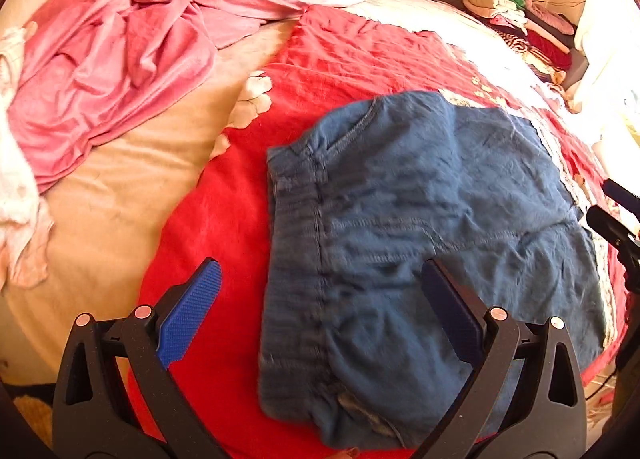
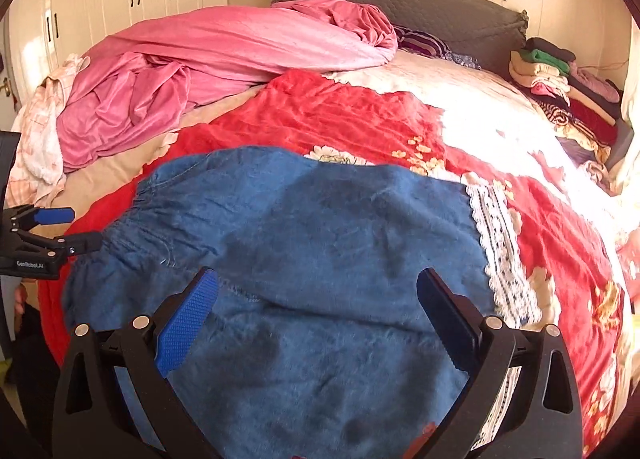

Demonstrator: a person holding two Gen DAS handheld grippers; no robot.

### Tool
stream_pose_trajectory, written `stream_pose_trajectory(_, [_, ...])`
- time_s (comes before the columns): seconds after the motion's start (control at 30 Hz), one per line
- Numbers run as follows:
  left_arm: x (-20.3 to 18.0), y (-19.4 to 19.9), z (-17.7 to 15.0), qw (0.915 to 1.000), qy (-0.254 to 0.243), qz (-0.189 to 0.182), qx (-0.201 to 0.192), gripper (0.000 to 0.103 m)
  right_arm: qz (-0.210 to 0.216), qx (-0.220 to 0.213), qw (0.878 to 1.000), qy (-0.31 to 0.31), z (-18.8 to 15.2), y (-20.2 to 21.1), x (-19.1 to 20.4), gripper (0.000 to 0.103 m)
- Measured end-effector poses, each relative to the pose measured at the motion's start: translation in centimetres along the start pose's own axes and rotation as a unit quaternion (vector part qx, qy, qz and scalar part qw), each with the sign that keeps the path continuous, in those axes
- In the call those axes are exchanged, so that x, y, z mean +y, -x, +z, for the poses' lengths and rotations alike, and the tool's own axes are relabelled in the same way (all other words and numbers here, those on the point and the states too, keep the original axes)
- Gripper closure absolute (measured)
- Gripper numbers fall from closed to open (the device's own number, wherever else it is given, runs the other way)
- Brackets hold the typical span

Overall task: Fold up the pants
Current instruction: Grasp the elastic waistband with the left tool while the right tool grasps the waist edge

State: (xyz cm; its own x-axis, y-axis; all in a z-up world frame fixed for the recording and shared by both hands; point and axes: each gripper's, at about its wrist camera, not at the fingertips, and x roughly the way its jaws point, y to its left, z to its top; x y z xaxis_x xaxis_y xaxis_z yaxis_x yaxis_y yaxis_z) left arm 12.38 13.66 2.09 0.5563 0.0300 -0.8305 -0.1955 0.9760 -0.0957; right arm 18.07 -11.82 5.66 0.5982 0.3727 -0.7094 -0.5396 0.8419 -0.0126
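Bed (image 2: 360, 115) under red blanket (image 1: 224, 195); blue pants (image 1: 420, 219) lie flat, just ahead of both grippers. Left hand-held gripper (image 1: 320, 299), right hand-held gripper (image 2: 318, 299): wide open, empty. Risk: pinching blanket with denim; grabbing single layer, skewing fold.

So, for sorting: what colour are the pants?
Blue denim pants, clearest in the right wrist view.
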Motion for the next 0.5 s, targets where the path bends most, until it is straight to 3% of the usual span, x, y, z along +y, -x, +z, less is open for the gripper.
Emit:
stream_pose_trajectory(0.17, [2.4,-3.2,2.9,0.9999,-0.008,0.013,0.006,0.009,0.007,0.002,1.0,0.024,3.1,-2.7,-0.4,0.004])
stream_pose_trajectory(0.3, [3.9,-4.6,4.6,0.9994,0.011,-0.032,-0.004,0.009,0.043,0.017,0.998,0.032,5.0,-5.4,-0.5,0.004])
stream_pose_trajectory(0.37, [3.8,-5.6,5.3,0.9994,-0.006,-0.033,-0.002,0.01,0.069,0.031,0.997,0.032,6.0,-7.0,-0.6,0.004])
stream_pose_trajectory(0.5, [3.9,-7.7,6.3,0.9984,-0.02,-0.05,0.016,0.024,0.085,0.045,0.993,0.068,7.6,-9.6,-0.1,0.004])
